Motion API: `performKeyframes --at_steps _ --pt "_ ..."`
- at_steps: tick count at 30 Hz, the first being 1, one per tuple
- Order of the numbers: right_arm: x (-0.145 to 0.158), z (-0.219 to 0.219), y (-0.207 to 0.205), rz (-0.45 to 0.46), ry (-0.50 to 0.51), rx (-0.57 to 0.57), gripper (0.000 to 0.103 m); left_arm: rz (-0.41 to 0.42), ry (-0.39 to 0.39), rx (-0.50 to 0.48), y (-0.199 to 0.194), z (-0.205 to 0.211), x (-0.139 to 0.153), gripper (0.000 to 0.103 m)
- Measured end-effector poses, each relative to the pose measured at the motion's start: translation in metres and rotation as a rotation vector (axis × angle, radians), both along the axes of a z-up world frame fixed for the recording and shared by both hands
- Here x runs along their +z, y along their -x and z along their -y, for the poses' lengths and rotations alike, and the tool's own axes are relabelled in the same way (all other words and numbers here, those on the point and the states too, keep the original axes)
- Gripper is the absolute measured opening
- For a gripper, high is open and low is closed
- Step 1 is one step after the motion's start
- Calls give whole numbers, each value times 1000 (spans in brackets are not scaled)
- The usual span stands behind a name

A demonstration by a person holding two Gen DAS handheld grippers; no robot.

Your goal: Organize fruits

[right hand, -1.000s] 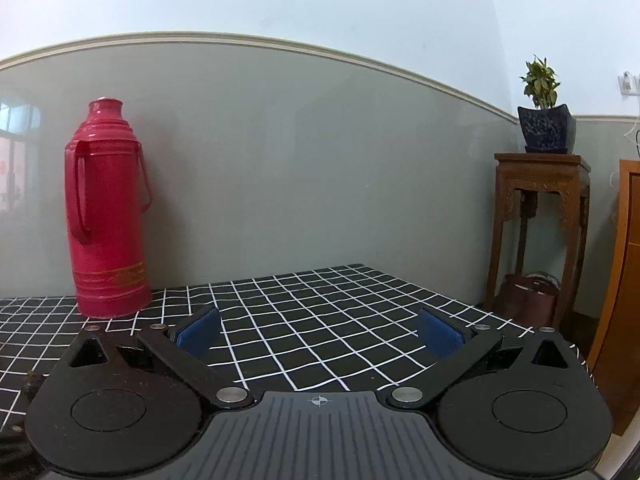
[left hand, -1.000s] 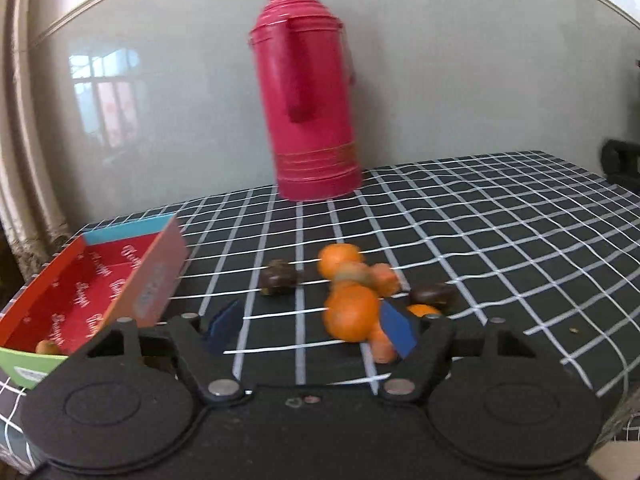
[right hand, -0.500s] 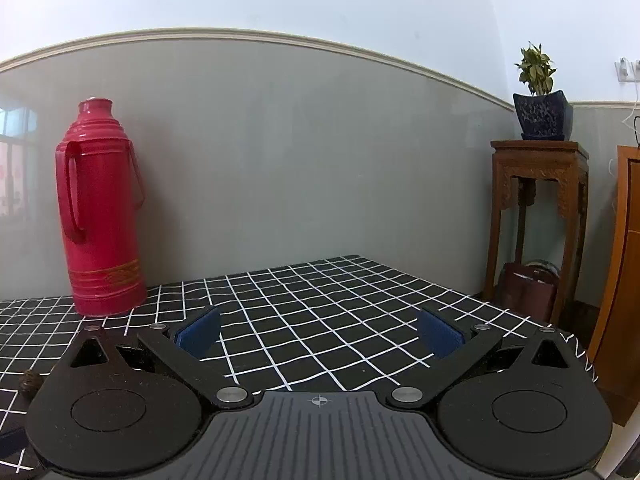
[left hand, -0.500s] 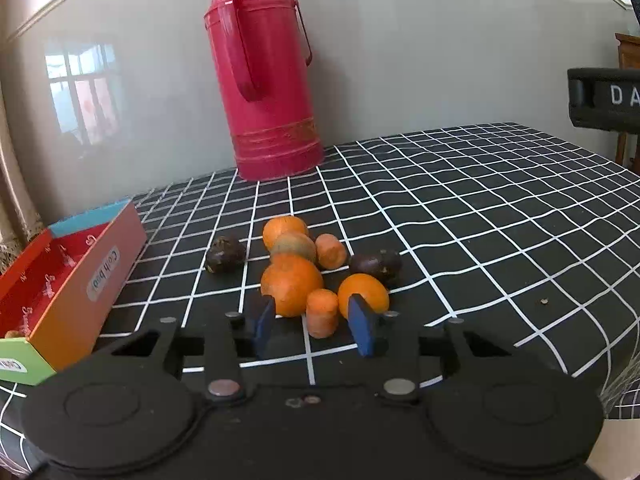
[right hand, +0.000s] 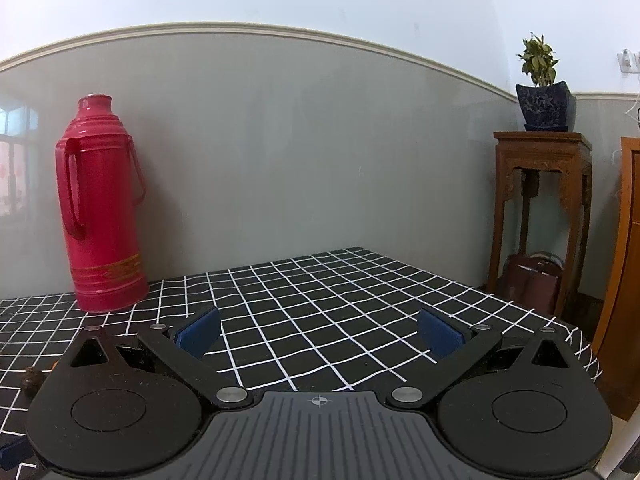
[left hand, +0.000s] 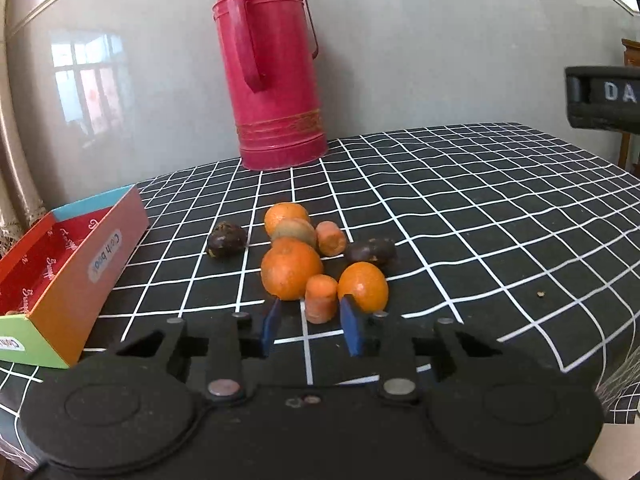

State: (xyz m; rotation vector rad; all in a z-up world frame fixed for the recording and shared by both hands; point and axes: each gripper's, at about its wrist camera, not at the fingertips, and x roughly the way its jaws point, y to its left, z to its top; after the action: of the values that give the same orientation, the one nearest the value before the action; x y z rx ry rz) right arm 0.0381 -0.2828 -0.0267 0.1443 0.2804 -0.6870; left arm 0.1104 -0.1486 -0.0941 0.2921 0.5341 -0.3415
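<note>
Black table [left hand: 460, 208] with white grid cloth, seen in both views. At its far side, upright near the grey wall, red thermos [left hand: 272, 68] with a handle. On the left edge, open cardboard box [left hand: 80, 264], red inside, orange and green outside, well apart from the fruits. In the right view, wooden stand [right hand: 542, 184] beside the table, bearing a potted plant [right hand: 540, 88].

In the middle of the cloth, a close pile of fruits: large orange [left hand: 291, 268] in front, second orange [left hand: 286, 218] behind, third orange [left hand: 363, 286] at the right, brownish kiwi [left hand: 294, 231] between the first two. Near them, two dark fruits, one [left hand: 227, 239] left of the pile, standing alone, one [left hand: 371, 252] at the right. Smallest, two carrot pieces: one [left hand: 330, 237] behind, one [left hand: 320, 298] in front.

Left gripper [left hand: 312, 320] low over the cloth, jaws closing, blue pads on either side of the front carrot piece, not yet pressing on it. Right gripper [right hand: 319, 330] spread wide over bare cloth, holding nothing.
</note>
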Motion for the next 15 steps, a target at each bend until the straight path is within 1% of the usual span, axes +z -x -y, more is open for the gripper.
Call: performKeyframes --at_steps 2,5,10,12,13,15 --pt "-1 -1 0 -4 3 1 103 15 -19 3 1 2 -2 23" --pt "-1 0 -1 -3 -10 5 103 20 -20 11 -3 3 -3 23" --pt "-1 0 -1 -5 -11 17 103 -1 -14 46 -16 4 -6 24" --pt "-2 -1 -1 -9 -4 19 103 -38 -2 44 -23 6 -8 24" --pt "-3 -1 -1 -11 -2 20 103 -36 7 47 -23 6 -9 24" --pt "-3 0 0 -13 -2 20 103 -29 -3 43 -24 10 -10 24"
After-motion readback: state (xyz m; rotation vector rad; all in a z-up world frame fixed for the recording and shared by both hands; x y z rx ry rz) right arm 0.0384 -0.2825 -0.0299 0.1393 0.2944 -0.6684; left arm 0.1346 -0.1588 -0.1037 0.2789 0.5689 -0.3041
